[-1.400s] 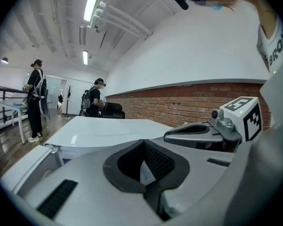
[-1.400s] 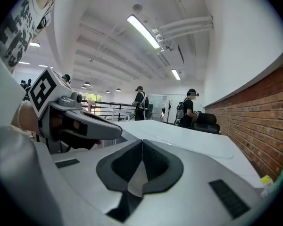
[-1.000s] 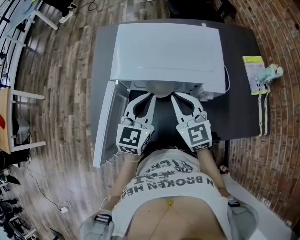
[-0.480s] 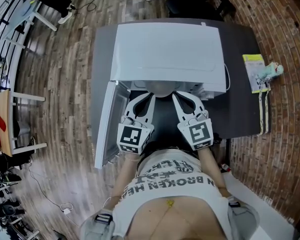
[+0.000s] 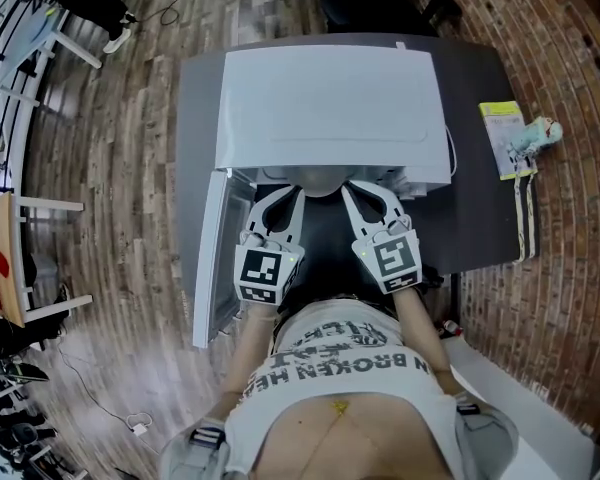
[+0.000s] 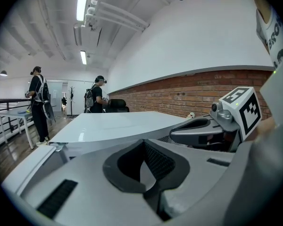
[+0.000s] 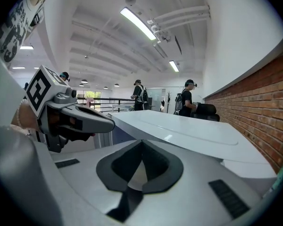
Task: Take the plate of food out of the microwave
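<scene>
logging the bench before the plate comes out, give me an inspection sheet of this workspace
surface: dark table, mostly taken up by the microwave
job's things: white microwave, door swung open to the left; pale plate at the opening; food not visible
clutter: yellow booklet and a small pale object at the table's right edge
grippers: left tool and right tool both shut, apparently each on the plate's rim
cables: white cable by the microwave's right side; loose lead on the floor
surroundings: wood floor, brick wall, people standing beyond
</scene>
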`<action>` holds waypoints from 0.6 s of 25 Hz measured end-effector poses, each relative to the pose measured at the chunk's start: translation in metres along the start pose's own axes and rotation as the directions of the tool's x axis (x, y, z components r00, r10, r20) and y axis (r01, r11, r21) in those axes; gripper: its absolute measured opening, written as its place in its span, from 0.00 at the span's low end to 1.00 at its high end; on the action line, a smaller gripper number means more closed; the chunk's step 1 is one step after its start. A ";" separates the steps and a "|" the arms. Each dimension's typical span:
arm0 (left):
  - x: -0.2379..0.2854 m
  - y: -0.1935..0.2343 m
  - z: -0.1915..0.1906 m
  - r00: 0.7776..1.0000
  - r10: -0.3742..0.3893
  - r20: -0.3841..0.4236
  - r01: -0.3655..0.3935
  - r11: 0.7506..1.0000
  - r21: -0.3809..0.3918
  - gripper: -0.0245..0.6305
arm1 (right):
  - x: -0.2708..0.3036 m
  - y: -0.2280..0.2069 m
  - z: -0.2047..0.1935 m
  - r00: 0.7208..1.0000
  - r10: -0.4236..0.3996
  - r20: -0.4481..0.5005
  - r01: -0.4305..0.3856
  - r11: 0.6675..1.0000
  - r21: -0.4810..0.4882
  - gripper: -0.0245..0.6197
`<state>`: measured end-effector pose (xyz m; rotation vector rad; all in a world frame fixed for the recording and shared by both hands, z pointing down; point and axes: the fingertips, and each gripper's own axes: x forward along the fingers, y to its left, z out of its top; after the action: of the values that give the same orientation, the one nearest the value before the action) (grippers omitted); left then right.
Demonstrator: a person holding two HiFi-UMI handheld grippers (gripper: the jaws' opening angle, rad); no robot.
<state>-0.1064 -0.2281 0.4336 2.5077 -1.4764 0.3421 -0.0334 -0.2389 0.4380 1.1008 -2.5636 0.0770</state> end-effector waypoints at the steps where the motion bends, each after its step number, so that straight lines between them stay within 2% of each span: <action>1: 0.002 0.002 -0.003 1.000 0.000 -0.009 0.000 1.000 -0.002 0.05 | 0.002 -0.001 -0.002 1.000 -0.001 -0.006 0.001 1.000 0.002 0.05; 15: 0.031 0.029 -0.058 0.990 0.004 -0.140 -0.010 0.999 -0.041 0.05 | 0.039 -0.009 -0.048 0.993 -0.011 -0.117 0.015 0.999 0.031 0.05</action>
<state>-0.1223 -0.2510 0.4996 2.3926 -1.4241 0.4733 -0.0373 -0.2630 0.4955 1.0914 -2.4594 0.1744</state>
